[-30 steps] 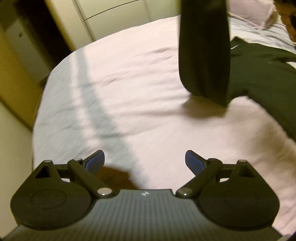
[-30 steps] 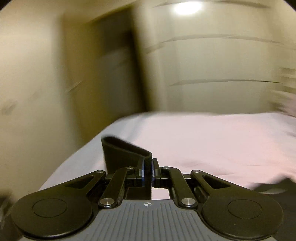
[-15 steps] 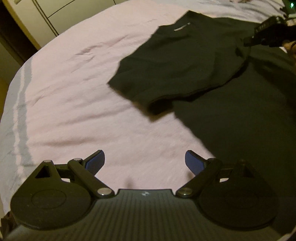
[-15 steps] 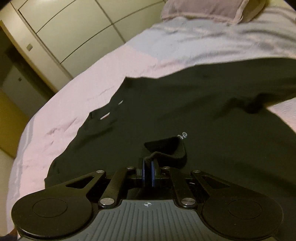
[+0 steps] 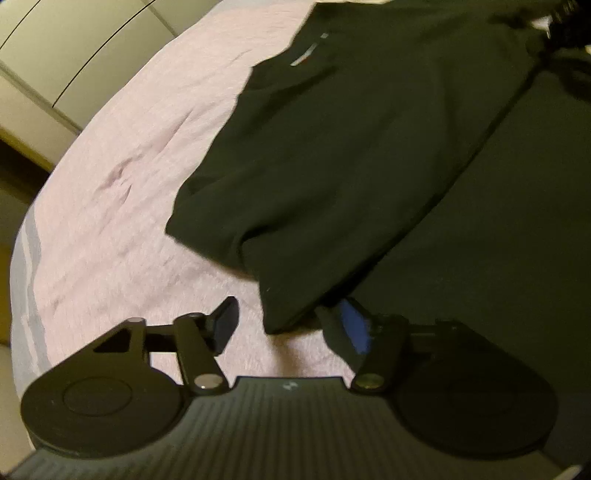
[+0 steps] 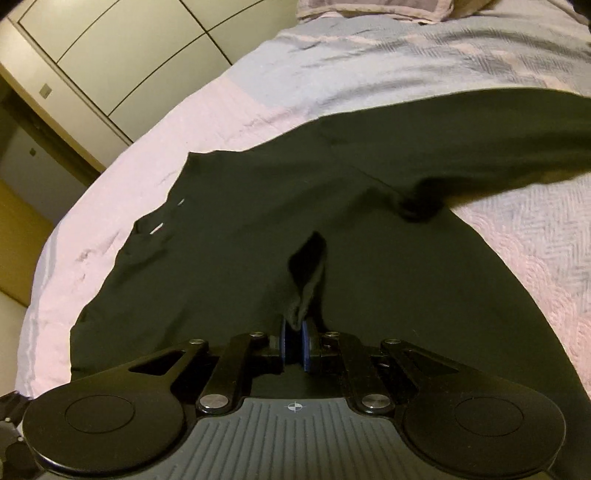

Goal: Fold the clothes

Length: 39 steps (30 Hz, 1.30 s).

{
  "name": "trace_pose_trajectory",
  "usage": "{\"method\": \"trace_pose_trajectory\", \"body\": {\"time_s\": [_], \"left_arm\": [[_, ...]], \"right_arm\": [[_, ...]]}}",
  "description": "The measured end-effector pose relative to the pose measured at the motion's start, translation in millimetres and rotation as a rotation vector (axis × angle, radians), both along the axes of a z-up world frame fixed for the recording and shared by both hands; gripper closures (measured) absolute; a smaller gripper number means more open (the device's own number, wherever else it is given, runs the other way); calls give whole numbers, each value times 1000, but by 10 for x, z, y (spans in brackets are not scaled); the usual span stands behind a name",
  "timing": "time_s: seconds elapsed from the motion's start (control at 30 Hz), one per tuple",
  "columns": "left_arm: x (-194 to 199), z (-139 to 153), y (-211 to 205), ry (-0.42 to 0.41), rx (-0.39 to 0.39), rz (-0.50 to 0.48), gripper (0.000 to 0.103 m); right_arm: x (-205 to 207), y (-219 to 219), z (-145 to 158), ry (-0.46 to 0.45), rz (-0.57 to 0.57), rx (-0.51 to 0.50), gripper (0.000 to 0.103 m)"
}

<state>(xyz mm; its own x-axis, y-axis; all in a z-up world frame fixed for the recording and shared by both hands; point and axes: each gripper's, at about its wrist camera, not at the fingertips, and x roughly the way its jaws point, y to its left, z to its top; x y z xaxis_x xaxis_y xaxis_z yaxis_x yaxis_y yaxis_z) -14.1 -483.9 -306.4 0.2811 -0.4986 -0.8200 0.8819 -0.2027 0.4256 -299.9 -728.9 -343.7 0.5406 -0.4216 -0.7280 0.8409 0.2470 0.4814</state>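
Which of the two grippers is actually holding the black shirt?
The right gripper: its blue pads are shut on a pinched fold of the black shirt. The left gripper is open, its fingers spread around the shirt's corner on the bed.

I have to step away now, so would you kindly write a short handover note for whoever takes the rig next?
Right gripper: shut on a pinch of the black shirt, low over it.
Left gripper: open, holding nothing, jaws either side of the folded-over flap's corner.
Shirt lies on the pink bedspread; pillow at the far end.
Done: one side folded over the body.
Left: probably release, fold the other side, then fold in half.
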Motion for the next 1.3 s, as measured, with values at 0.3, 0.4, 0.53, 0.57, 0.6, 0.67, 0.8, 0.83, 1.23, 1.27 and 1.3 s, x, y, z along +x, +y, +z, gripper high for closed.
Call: {"method": "trace_pose_trajectory", "body": {"time_s": [0.3, 0.4, 0.53, 0.57, 0.6, 0.67, 0.8, 0.83, 1.23, 1.27, 1.3], "left_arm": [[-91, -75, 26, -22, -32, -4, 72], [-42, -121, 41, -6, -23, 22, 69], [-37, -143, 65, 17, -15, 12, 85], [-41, -141, 71, 18, -14, 11, 86], [-26, -135, 74, 31, -12, 19, 86], [4, -123, 79, 57, -8, 36, 86], [135, -22, 137, 161, -3, 76, 84], [194, 32, 166, 198, -5, 86, 82], [1372, 320, -573, 553, -96, 253, 78], [1447, 288, -709, 573, -87, 253, 78], [1510, 243, -837, 592, -72, 246, 78]], "right_arm": [[-2, -308, 245, 29, 5, -111, 97], [0, -448, 286, 46, 12, -137, 97], [27, -517, 201, 93, 39, -97, 97], [30, -520, 164, 111, 46, -75, 97], [25, -512, 138, 129, 44, -58, 95], [-10, -458, 137, 173, 8, -39, 69], [-25, -212, 314, 232, -50, -54, 52], [56, -107, 353, 228, -14, -64, 52], [1769, 1079, 386, 97, 586, -177, 52], [1941, 1145, 356, 83, 622, -183, 52], [2098, 1204, 323, 74, 653, -187, 52]]}}
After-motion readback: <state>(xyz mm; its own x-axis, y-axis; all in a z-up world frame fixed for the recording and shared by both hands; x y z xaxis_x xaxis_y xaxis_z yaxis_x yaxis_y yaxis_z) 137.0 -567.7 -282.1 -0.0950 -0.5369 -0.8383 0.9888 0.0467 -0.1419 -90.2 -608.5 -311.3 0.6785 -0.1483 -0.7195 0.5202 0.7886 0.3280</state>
